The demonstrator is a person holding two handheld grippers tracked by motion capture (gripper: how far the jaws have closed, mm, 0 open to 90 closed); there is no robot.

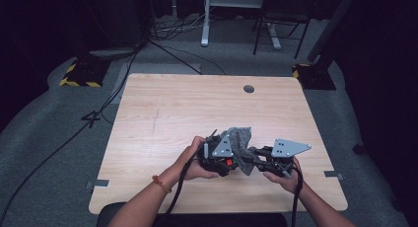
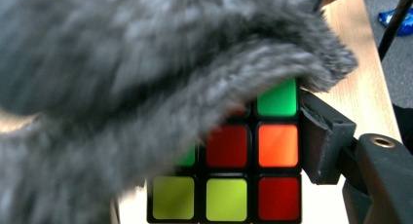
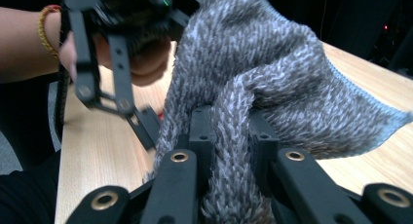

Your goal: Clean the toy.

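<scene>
A colour cube point(image 2: 253, 175) with red, orange, green and yellow squares sits between the jaws of my left gripper point(image 1: 227, 163), and one black finger point(image 2: 321, 141) presses on its right side. A grey knitted cloth point(image 2: 146, 78) drapes over the cube's top and left and hides the other jaw. My right gripper point(image 3: 233, 136) is shut on a bunched fold of this cloth point(image 3: 263, 58). In the high view both grippers meet near the table's front edge, with the cloth point(image 1: 240, 138) heaped over them. The right gripper view shows the left gripper point(image 3: 117, 53) and the hand that holds it, close behind the cloth.
The wooden table point(image 1: 197, 103) has a round cable hole point(image 1: 249, 89) near its far edge. Cables point(image 1: 113, 89) run over the grey floor at the left, and desk and chair legs point(image 1: 268, 29) stand beyond the table. A blue wrapper point(image 2: 397, 19) lies on the floor.
</scene>
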